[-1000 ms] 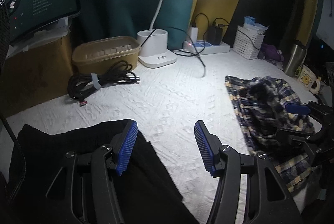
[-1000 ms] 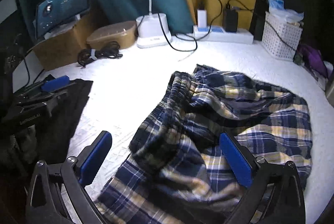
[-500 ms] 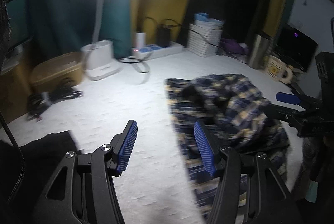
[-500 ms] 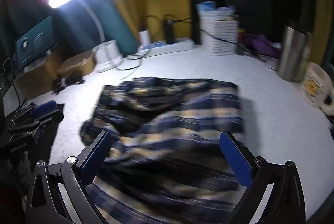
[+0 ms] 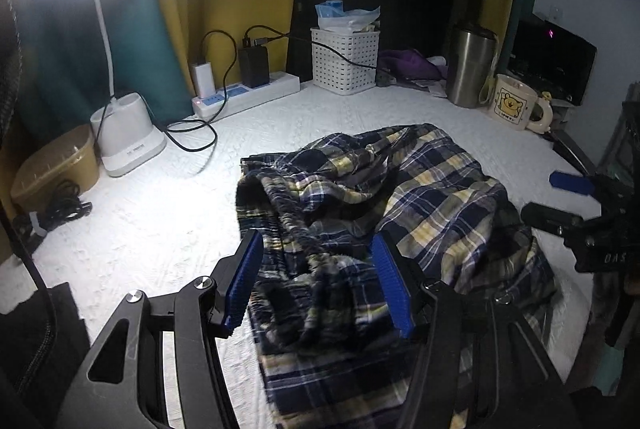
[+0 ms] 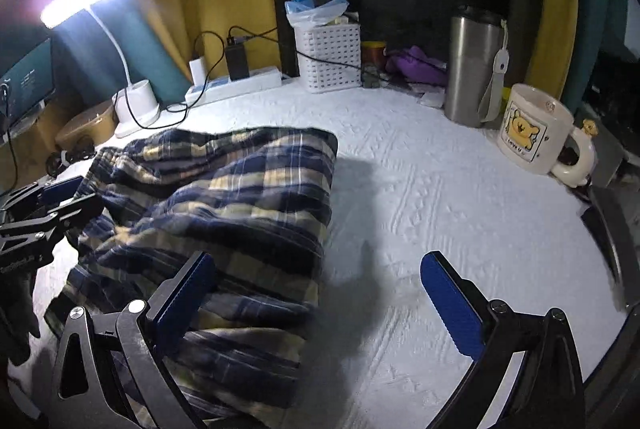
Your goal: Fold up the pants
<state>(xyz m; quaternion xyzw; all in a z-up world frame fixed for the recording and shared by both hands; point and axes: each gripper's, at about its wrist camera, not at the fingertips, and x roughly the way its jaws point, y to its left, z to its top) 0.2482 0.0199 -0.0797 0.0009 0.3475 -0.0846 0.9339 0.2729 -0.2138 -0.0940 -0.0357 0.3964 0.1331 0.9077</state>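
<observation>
Both hands have swung across the table since the earlier frames: the left claw (image 5: 320,281), which a second ago framed black cloth at the lower left of its view, now frames the plaid pants (image 5: 384,213), and the right claw (image 6: 320,305) has slid off the pile so that the pants fill only the left half of its view. The pants lie crumpled in the middle of the white tablecloth (image 5: 168,213), waistband bunched toward the lamp side, nothing folded yet. The left claw is released, its blue pads apart with rumpled cloth showing between them but not pinched. The right claw is also released and spread wide, one pad over the right edge of the pile, the other over bare tablecloth. Risks, as I judge them: closing on the heap as it lies would likely catch several layers at once and lock the wrinkles in, so a single edge needs finding first. The right claw, half off the cloth, may nip the tablecloth instead and drag it. A wide sweep to spread the pants could strike the bear mug (image 6: 528,129) or the steel tumbler (image 6: 472,65) at the upper right of the frame, or snag the charger cable (image 5: 200,133) near the lamp base (image 5: 128,137).
</observation>
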